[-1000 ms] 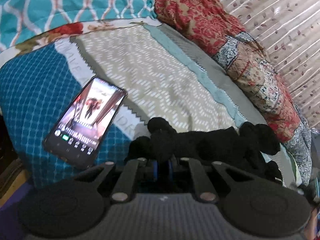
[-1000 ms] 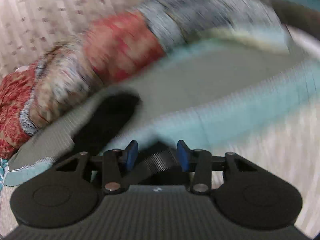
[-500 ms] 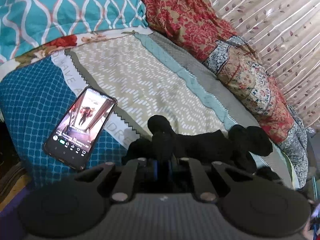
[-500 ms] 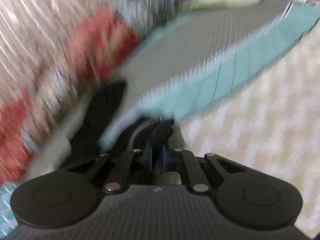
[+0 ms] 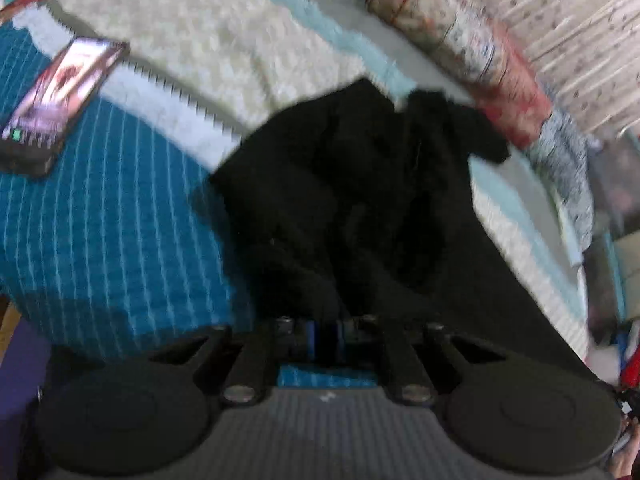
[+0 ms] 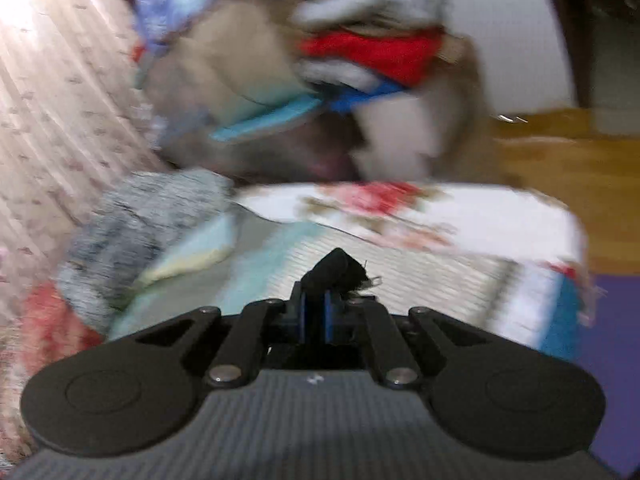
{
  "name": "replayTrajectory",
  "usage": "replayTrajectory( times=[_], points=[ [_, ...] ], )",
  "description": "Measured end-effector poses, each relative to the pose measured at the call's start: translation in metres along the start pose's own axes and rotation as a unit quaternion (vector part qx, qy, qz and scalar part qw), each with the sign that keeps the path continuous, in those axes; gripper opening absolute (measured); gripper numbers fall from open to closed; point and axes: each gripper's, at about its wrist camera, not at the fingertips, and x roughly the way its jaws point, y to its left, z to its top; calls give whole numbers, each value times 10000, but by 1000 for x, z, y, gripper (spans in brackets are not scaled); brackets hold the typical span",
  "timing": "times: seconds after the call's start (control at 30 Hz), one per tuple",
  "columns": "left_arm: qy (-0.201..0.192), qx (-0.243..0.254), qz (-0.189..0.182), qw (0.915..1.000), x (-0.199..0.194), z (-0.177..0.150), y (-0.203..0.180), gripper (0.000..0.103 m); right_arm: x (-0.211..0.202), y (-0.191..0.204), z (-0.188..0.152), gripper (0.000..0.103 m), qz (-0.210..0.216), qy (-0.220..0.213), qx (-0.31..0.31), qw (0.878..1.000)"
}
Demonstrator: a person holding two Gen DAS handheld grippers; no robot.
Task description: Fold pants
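Note:
The black pants point(image 5: 360, 184) lie bunched on the bed point(image 5: 120, 220) and fill the middle of the left wrist view. My left gripper point(image 5: 325, 334) is shut on a fold of them at the near edge, the cloth running straight out from its blue pads. In the right wrist view my right gripper point(image 6: 314, 314) is shut on a small peak of the black pants point(image 6: 336, 270), lifted above the bed cover point(image 6: 420, 276). Both views are blurred by motion.
A lit phone point(image 5: 60, 96) lies on the blue part of the bed at far left. Patterned quilts point(image 5: 480, 52) are heaped along the curtain side. Beyond the bed's end I see a pile of clothes point(image 6: 360, 56) and a wooden floor point(image 6: 560, 160).
The right gripper closed on the pants and swung away along the bed with the cloth. The left gripper moved too, and the pants now spread wide in front of it.

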Motion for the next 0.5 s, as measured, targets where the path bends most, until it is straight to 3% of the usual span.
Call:
replayTrajectory(
  times=[0.03, 0.13, 0.17, 0.2, 0.3, 0.4, 0.5],
  points=[
    [40, 18, 102, 9999, 2, -4, 1, 9, 5, -15, -11, 12, -141, 191, -48, 9997],
    [105, -3, 134, 9999, -6, -4, 10, 14, 22, -21, -35, 29, -683, 563, -234, 9958],
    [57, 73, 79, 9999, -12, -4, 10, 14, 22, -21, -38, 52, -812, 485, -210, 9953],
    [-29, 217, -9, 9998, -22, -3, 10, 17, 16, -26, -38, 58, -906, 277, -162, 9954],
    [-620, 635, -167, 9959, -61, 4, 13, 21, -7, -23, -29, 58, -1154, -467, -65, 9922],
    [-1539, 872, 148, 9841, -91, 32, 14, 22, -33, -3, -20, 55, -709, -959, -159, 9927],
    [-2057, 989, 258, 9733, -90, 78, 4, 25, -44, 56, -19, 55, 271, -752, -693, 9944]
  ],
)
